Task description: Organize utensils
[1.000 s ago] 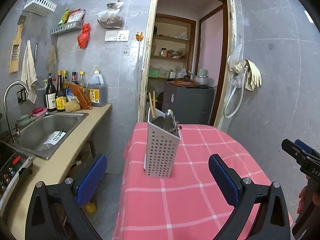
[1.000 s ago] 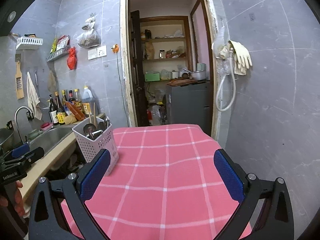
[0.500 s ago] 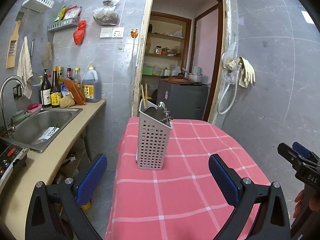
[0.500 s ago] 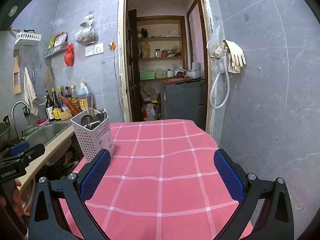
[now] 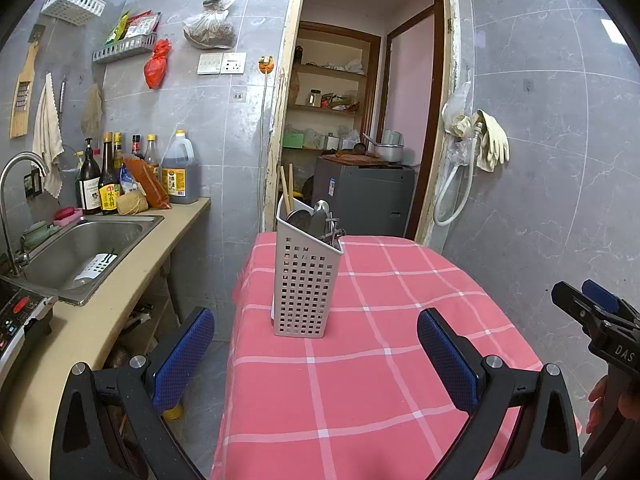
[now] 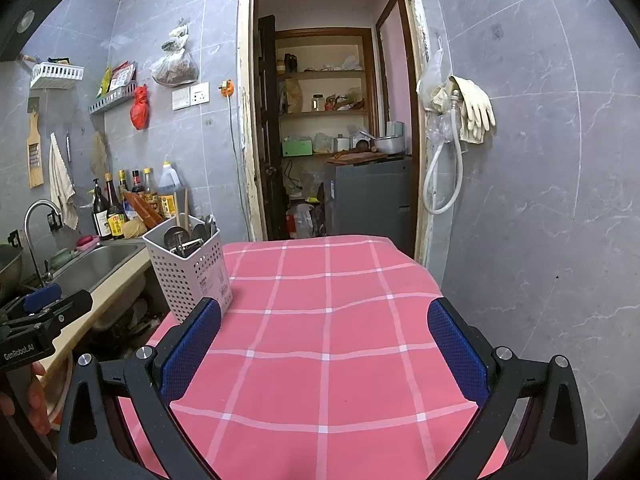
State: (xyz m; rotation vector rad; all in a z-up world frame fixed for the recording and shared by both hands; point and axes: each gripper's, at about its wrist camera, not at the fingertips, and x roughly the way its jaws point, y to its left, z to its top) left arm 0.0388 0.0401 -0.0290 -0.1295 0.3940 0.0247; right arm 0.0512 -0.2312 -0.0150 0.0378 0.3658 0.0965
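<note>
A white perforated utensil holder (image 5: 306, 280) (image 6: 188, 268) stands upright near the left edge of the pink checked tablecloth (image 5: 360, 360) (image 6: 328, 340). Metal spoons (image 5: 320, 216) (image 6: 192, 234) and wooden chopsticks (image 5: 287, 186) stick out of its top. My left gripper (image 5: 316, 356) is open and empty, a short way in front of the holder. My right gripper (image 6: 324, 352) is open and empty over the middle of the cloth, with the holder to its left. Each gripper shows at the edge of the other's view, the right gripper (image 5: 596, 320) and the left gripper (image 6: 40, 312).
A counter (image 5: 120, 300) with a steel sink (image 5: 80, 248), tap (image 5: 16, 208) and sauce bottles (image 5: 108, 184) runs along the left. Behind the table an open doorway (image 6: 332, 120) leads to shelves and a grey cabinet (image 6: 368, 196). Gloves and a hose (image 6: 460, 120) hang on the right wall.
Both grippers have drawn back and risen a little, so the holder looks slightly farther away. Both stay open and empty. The holder has not moved on the table.
</note>
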